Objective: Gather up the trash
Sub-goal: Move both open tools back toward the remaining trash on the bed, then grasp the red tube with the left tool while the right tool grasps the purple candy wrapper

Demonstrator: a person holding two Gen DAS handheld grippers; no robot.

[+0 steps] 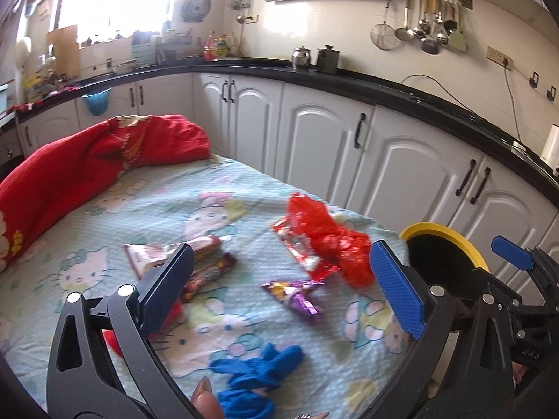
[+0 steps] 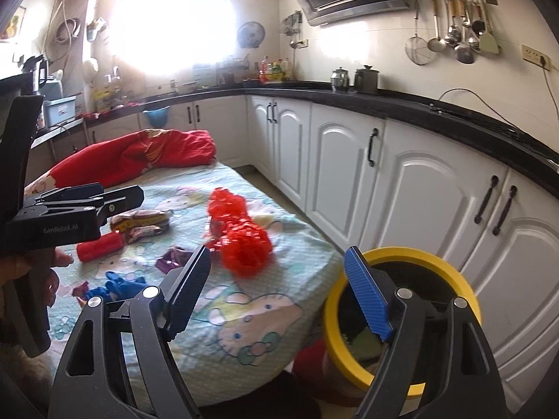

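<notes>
Bedding: we see a red quilt (image 1: 87, 160) bunched at the far end of the cartoon-cat sheet (image 1: 167, 202).
Wall: we see ladles and strainers (image 1: 422, 31) hanging.
Bench: two metal pots (image 1: 316, 56) stand side by side.

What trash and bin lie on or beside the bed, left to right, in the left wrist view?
Snack packets → purple wrapper → red plastic bag → yellow-rimmed bin.

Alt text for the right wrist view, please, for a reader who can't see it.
The right gripper hangs open and empty over the edge of a table in a cartoon-print cloth, above a yellow-rimmed bin beside the table. On the cloth lie a crumpled red plastic bag, snack wrappers and a blue glove; the left gripper reaches in from the left.
</notes>
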